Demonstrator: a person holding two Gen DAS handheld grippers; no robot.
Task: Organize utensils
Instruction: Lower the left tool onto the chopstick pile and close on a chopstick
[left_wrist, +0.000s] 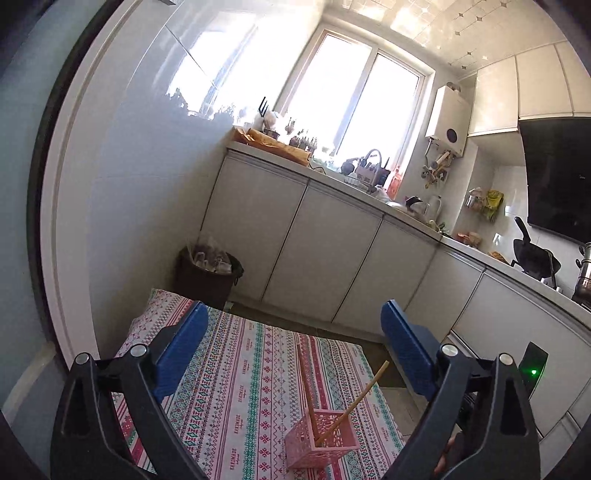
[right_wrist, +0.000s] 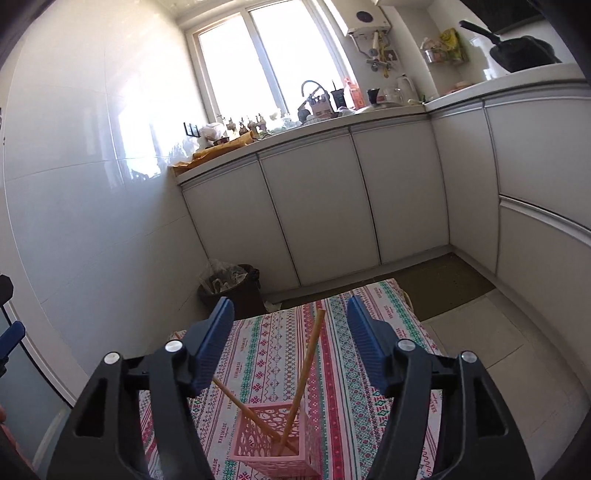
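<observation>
Pink plastic lattice made up the small square basket (right_wrist: 277, 441) that stood upright on the worktop (right_wrist: 343, 373), which was covered by a cloth striped in red, green and white. Two wooden chopsticks (right_wrist: 309, 360) stood in the basket, their lower ends together inside it and their tops leaning apart, one toward the left and one up and slightly right. In the left wrist view the same basket (left_wrist: 320, 435) sat low and right of centre, with the chopsticks (left_wrist: 349, 404) crossing above its rim.

Both tools hung above the cloth, clear of the basket. The left hand-held gripper (left_wrist: 293, 317) had its blue pads spread wide with nothing between them. The right hand-held gripper (right_wrist: 290, 314) also stood apart and empty, though a little narrower; one chopstick rose in the gap without touching either pad.
</observation>
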